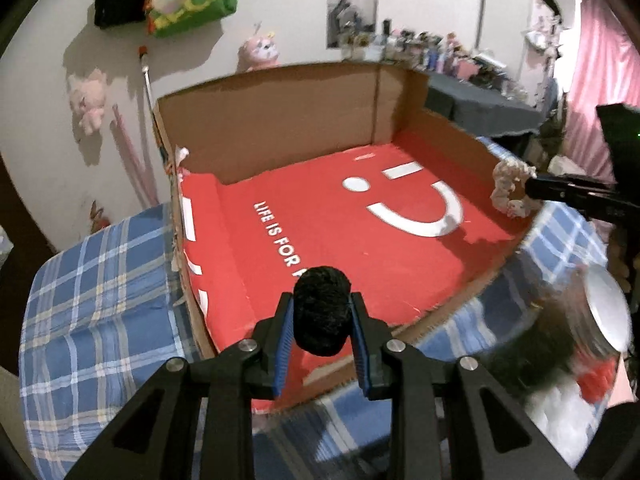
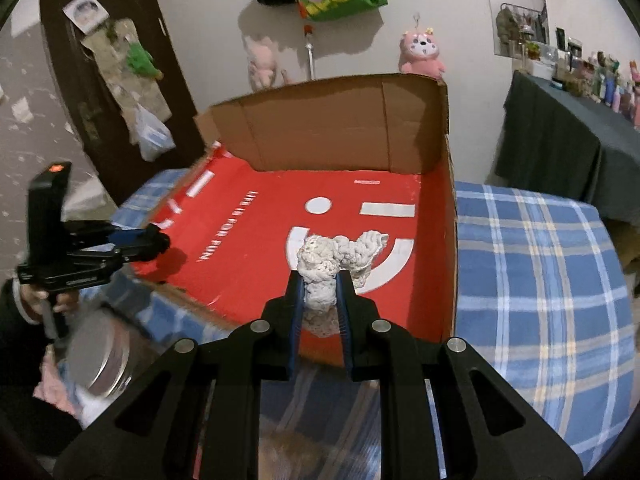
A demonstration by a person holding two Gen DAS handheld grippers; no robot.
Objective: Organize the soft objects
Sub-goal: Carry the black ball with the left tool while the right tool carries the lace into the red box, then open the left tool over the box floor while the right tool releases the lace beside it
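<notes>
The left gripper point(image 1: 322, 320) clamps a black fuzzy scrunchie point(image 1: 321, 308) over the near edge of the red-lined cardboard box point(image 1: 280, 128), and the right gripper point(image 2: 319, 304) pinches a cream scrunchie point(image 2: 332, 264) above the box's white smiley print point(image 2: 394, 260). The box rests on a blue plaid bedspread point(image 2: 540, 280). Beyond it, a pink plush toy point(image 2: 422, 54) hangs against the wall.

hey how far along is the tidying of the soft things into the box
Nothing looks done yet: the red floor of the cardboard box is bare. In hand: the left hand-held gripper clamps a black fuzzy scrunchie, the right hand-held gripper a cream one, both held over the box. Left: release both inside, then perhaps the blurry soft items beside the box.
</notes>
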